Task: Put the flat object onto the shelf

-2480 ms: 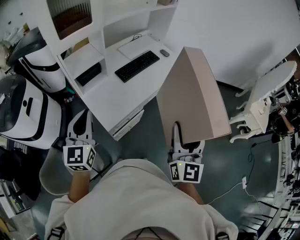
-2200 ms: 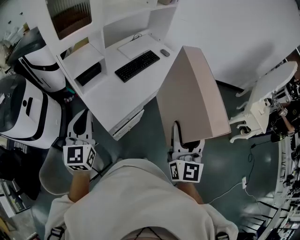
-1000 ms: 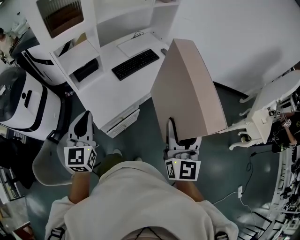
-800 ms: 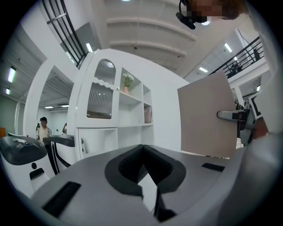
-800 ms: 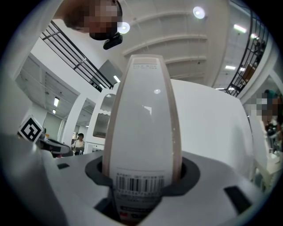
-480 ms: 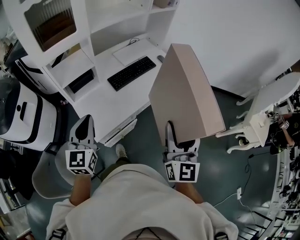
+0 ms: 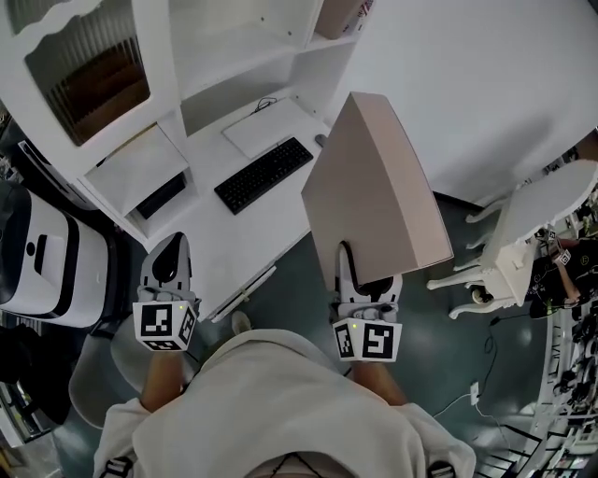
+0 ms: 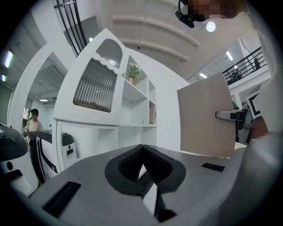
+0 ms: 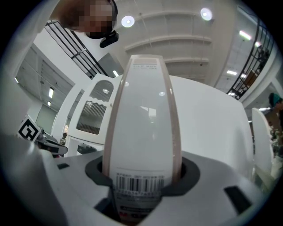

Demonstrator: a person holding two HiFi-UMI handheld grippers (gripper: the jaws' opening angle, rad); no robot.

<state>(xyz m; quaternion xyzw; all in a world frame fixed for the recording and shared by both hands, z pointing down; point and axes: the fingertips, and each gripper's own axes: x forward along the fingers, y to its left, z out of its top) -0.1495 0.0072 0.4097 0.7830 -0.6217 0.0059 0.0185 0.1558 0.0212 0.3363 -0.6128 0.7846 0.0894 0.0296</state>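
Much closer to the shelf vs a sec ago — right gripper clamps the flat box upright beside the desk, left gripper pinched shut, empty — approach prob. nearly done.

Left tongs pinched together, level; right tongs clamp the flat box.

Flat box hides far finger of right tongs in head view. I can't read barcode label print, too blurred. Top-shelf item cut by frame edge, unidentifiable.
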